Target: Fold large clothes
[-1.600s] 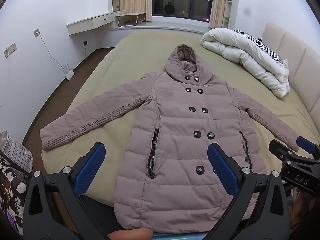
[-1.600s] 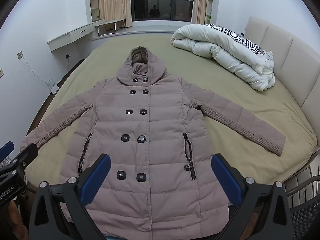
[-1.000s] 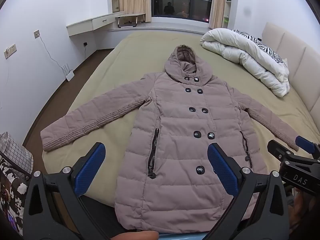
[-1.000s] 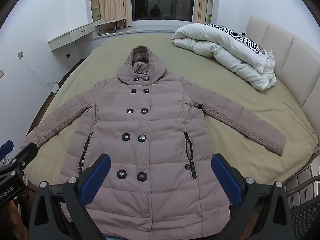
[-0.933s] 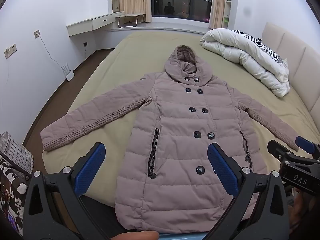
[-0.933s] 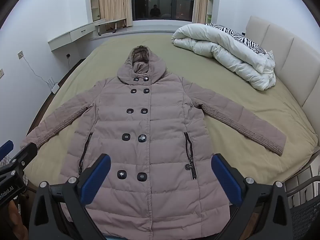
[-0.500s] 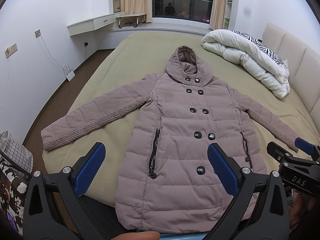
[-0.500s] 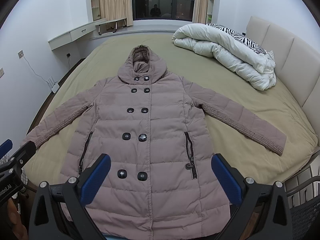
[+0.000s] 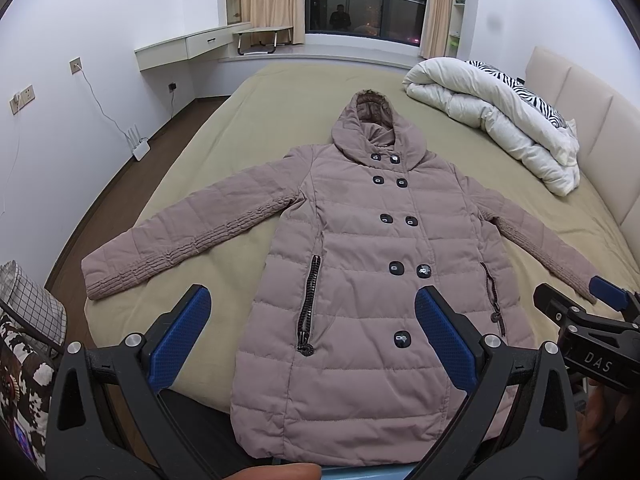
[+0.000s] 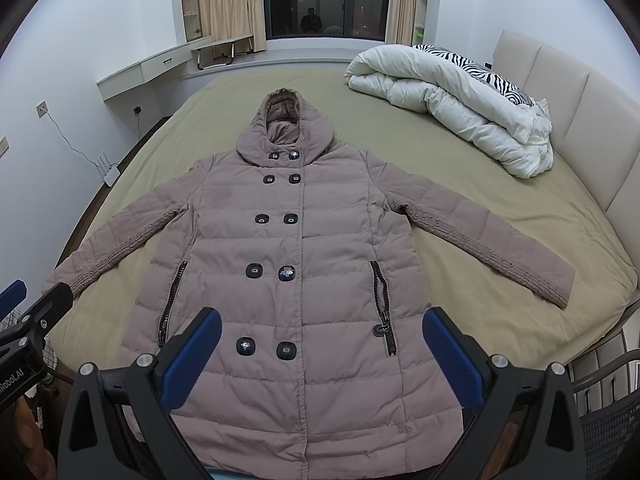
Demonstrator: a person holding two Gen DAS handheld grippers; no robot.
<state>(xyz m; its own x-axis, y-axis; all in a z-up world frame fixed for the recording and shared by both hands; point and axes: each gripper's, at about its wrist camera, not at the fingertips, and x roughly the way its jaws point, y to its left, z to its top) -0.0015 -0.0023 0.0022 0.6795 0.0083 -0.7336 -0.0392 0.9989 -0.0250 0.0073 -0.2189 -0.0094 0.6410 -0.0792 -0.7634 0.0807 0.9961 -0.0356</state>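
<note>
A mauve hooded puffer coat (image 9: 360, 264) lies flat, front up and buttoned, on an olive bed (image 9: 280, 100), both sleeves spread out; it also shows in the right wrist view (image 10: 304, 248). My left gripper (image 9: 312, 320) is open and empty, held above the coat's hem near the bed's foot. My right gripper (image 10: 320, 340) is open and empty, also above the hem. The right gripper shows at the right edge of the left wrist view (image 9: 600, 320). The left gripper shows at the left edge of the right wrist view (image 10: 24, 320).
A rolled white duvet with a zebra-print pillow (image 10: 452, 96) lies at the far right by the padded headboard (image 10: 568, 92). A checked basket (image 9: 28, 308) stands at the left of the bed, a chair (image 10: 608, 408) at the right. A wall shelf (image 9: 188, 44) and window are beyond.
Both grippers have eased slightly forward over the coat's hem. The coat has not moved.
</note>
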